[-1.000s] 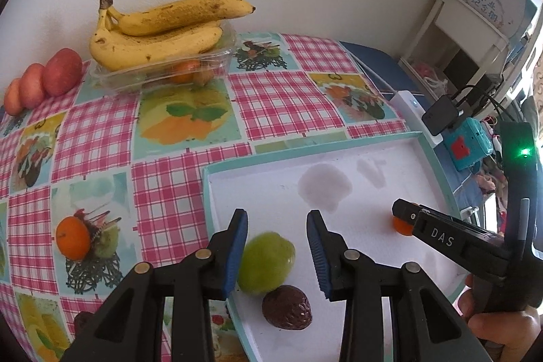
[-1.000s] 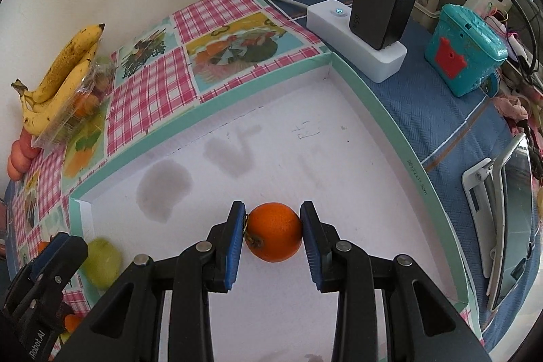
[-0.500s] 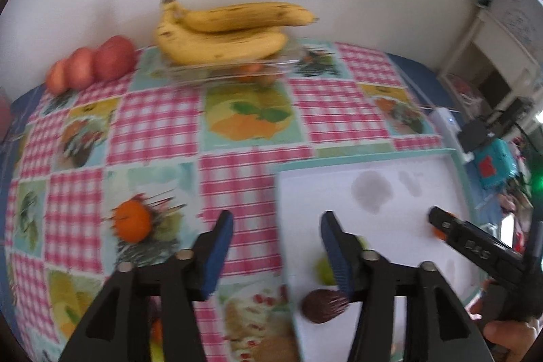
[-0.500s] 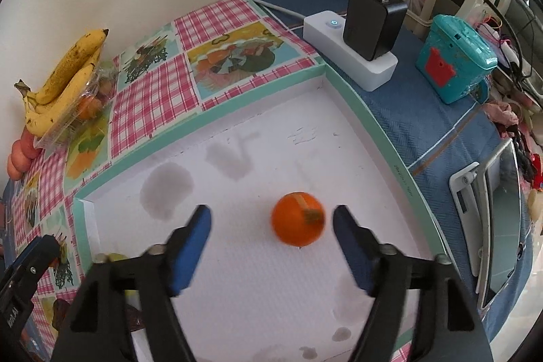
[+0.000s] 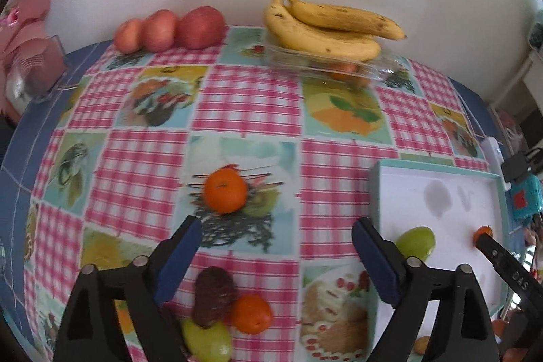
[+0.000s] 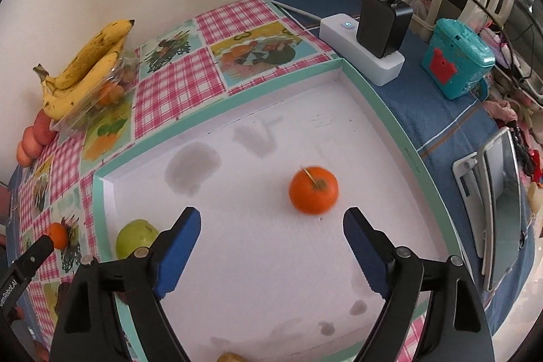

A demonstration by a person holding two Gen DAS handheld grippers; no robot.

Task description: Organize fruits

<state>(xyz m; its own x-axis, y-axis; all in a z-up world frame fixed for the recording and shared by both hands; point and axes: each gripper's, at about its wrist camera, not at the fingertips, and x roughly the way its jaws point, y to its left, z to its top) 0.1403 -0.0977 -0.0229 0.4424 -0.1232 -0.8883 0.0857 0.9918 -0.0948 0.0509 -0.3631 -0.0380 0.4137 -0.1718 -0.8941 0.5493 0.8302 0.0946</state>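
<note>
Left gripper (image 5: 275, 246): jaws opening wide, nothing gripped; cloth (image 5: 247, 104) below. Dark fruit (image 5: 213, 296), orange (image 5: 251, 313) and green fruit (image 5: 207, 341) cluster at its 6 o'clock; tangerine (image 5: 225, 195) at 11. Tray (image 6: 387, 111): pear (image 6: 135, 241) at its 8 o'clock corner. Right gripper (image 6: 271, 233): jaws opening wide, mandarin (image 6: 313, 190) loose on the tray floor at 1 o'clock.
</note>
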